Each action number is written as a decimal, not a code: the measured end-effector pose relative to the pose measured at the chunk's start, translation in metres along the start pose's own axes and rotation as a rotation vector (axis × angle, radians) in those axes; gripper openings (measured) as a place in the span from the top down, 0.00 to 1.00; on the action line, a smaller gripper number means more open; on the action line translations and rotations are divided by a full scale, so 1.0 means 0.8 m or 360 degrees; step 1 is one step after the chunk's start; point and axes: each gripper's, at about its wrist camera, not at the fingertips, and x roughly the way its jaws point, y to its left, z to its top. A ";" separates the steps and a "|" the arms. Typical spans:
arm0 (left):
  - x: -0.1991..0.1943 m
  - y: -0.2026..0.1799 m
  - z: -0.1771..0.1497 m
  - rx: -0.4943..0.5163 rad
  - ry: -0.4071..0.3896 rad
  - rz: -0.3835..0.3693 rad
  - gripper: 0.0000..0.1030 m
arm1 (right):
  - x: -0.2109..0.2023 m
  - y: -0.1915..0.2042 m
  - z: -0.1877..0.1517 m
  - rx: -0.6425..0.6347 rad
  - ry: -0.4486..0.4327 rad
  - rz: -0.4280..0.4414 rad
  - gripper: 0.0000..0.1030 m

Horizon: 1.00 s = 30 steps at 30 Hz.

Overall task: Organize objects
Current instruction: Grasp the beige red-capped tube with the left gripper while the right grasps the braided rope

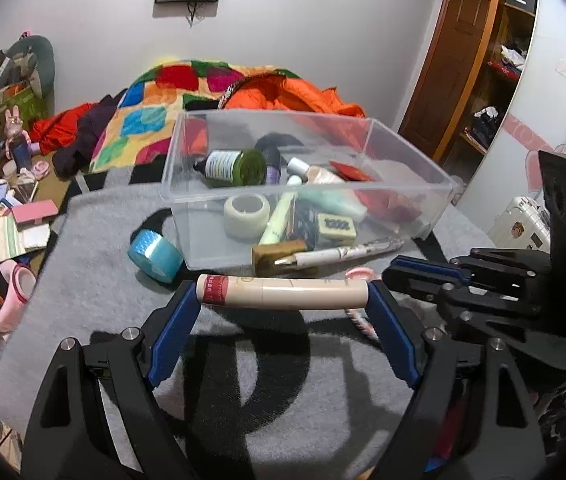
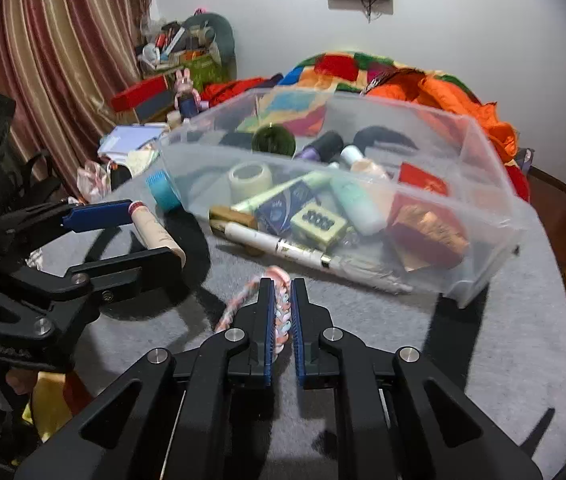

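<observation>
Grey cloth (image 1: 95, 312) is covering the whole work surface, w/ everything sitting on it. Biggest item on it is the clear plastic bin (image 1: 407, 148), lying toward the far side and holding a jumble: a green bottle (image 1: 239, 166) lying on its side at the back, a white tape roll (image 1: 247, 216) near the front wall, a pale green tube (image 1: 279, 220) leaning beside it, a mint bottle (image 2: 357, 204), a red packet (image 2: 423, 178) and a small yellowish box w/ dark holes (image 1: 337, 226). A white pen (image 1: 347, 252) is lying along the bin's near wall; can't tell if inside or just outside. A blue tape roll (image 1: 155, 254) is sitting on the cloth, just beside the bin's left front corner.

Left gripper (image 1: 283, 294) is holding a cream tube w/ a red band (image 1: 283, 292) crosswise, lengthwise betw. its blue pads, jaws standing wide and pressing on both ends; tube is hanging above the cloth, near the bin's front wall.

Right gripper (image 2: 283, 304) is clamping a pink-and-white braided cord (image 2: 283, 316), jaws nearly together w/ the braid pinched betw. the pads. Cord's loose end is trailing off to the left on the cloth, in front of the bin.
</observation>
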 end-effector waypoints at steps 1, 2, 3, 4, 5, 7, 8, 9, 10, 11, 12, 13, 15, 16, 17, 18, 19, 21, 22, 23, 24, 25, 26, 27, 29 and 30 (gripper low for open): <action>-0.005 0.000 0.002 0.0000 -0.0017 -0.0001 0.19 | -0.007 -0.001 0.002 0.0007 -0.0023 -0.0001 0.93; -0.007 -0.001 0.003 0.0001 -0.0025 -0.0001 0.19 | -0.013 -0.002 0.004 0.0011 -0.0040 -0.0001 0.93; -0.011 0.000 0.005 0.0001 -0.0041 0.0004 0.19 | -0.017 -0.003 0.006 0.0013 -0.0054 -0.0001 0.93; -0.013 0.000 0.007 0.0001 -0.0051 0.0007 0.19 | -0.023 -0.004 0.009 0.0016 -0.0076 -0.0004 0.93; -0.016 0.000 0.009 0.0004 -0.0063 0.0007 0.19 | -0.028 -0.005 0.012 0.0015 -0.0095 -0.0008 0.93; -0.020 -0.001 0.013 0.0008 -0.0081 0.0013 0.19 | -0.035 -0.003 0.015 0.0004 -0.0115 -0.0004 0.93; -0.022 -0.001 0.014 0.0010 -0.0086 0.0014 0.19 | -0.034 -0.003 0.017 -0.0005 -0.0109 0.0001 0.93; -0.023 -0.001 0.015 0.0011 -0.0093 0.0015 0.19 | -0.030 -0.002 0.018 -0.0027 -0.0078 0.0015 0.93; -0.025 -0.001 0.018 0.0012 -0.0102 0.0015 0.19 | -0.026 -0.001 0.015 -0.0036 -0.0050 0.0015 0.93; -0.025 -0.001 0.019 0.0014 -0.0105 0.0016 0.19 | -0.020 0.000 0.013 -0.0042 -0.0016 0.0012 0.91; -0.025 0.000 0.021 0.0015 -0.0111 0.0019 0.19 | -0.012 0.001 0.012 -0.0048 0.0023 0.0010 0.89; -0.025 0.000 0.024 0.0014 -0.0117 0.0022 0.19 | -0.001 0.001 0.009 -0.0054 0.0060 0.0003 0.86; -0.024 0.002 0.029 0.0010 -0.0125 0.0020 0.19 | 0.015 0.001 0.004 -0.0068 0.0105 -0.0023 0.85; -0.022 0.003 0.032 0.0008 -0.0127 0.0025 0.19 | 0.026 0.000 0.001 -0.0070 0.0143 -0.0031 0.85; -0.021 0.003 0.035 0.0007 -0.0127 0.0031 0.19 | 0.033 -0.001 -0.002 -0.0066 0.0164 -0.0028 0.85; -0.018 0.005 0.039 0.0002 -0.0124 0.0038 0.19 | 0.036 -0.002 -0.004 -0.0063 0.0152 -0.0029 0.85; -0.016 0.006 0.041 -0.0002 -0.0121 0.0038 0.19 | 0.036 -0.001 -0.004 -0.0076 0.0131 -0.0035 0.85; -0.011 0.007 0.046 -0.0009 -0.0117 0.0030 0.19 | 0.036 0.000 -0.004 -0.0088 0.0122 -0.0045 0.91; -0.010 0.007 0.048 -0.0010 -0.0121 0.0030 0.19 | 0.036 0.000 -0.004 -0.0092 0.0120 -0.0049 0.91; -0.010 0.007 0.051 -0.0006 -0.0131 0.0034 0.19 | 0.034 0.000 -0.004 -0.0092 0.0113 -0.0048 0.91; -0.010 0.006 0.052 -0.0003 -0.0138 0.0037 0.19 | 0.031 -0.002 -0.004 -0.0082 0.0102 -0.0035 0.92; -0.010 0.006 0.056 0.0002 -0.0149 0.0043 0.19 | 0.027 -0.003 -0.003 -0.0070 0.0087 -0.0019 0.92; -0.010 0.006 0.058 0.0003 -0.0153 0.0044 0.19 | 0.022 -0.006 -0.002 -0.0058 0.0067 -0.0007 0.92; -0.009 0.006 0.062 0.0006 -0.0159 0.0046 0.19 | 0.016 -0.008 0.000 -0.0045 0.0043 0.0004 0.92; -0.008 0.006 0.067 0.0008 -0.0165 0.0052 0.19 | -0.001 -0.012 0.007 -0.0012 -0.0023 0.0014 0.92; -0.007 0.006 0.070 0.0009 -0.0167 0.0054 0.19 | -0.008 -0.013 0.011 -0.0001 -0.0049 0.0013 0.92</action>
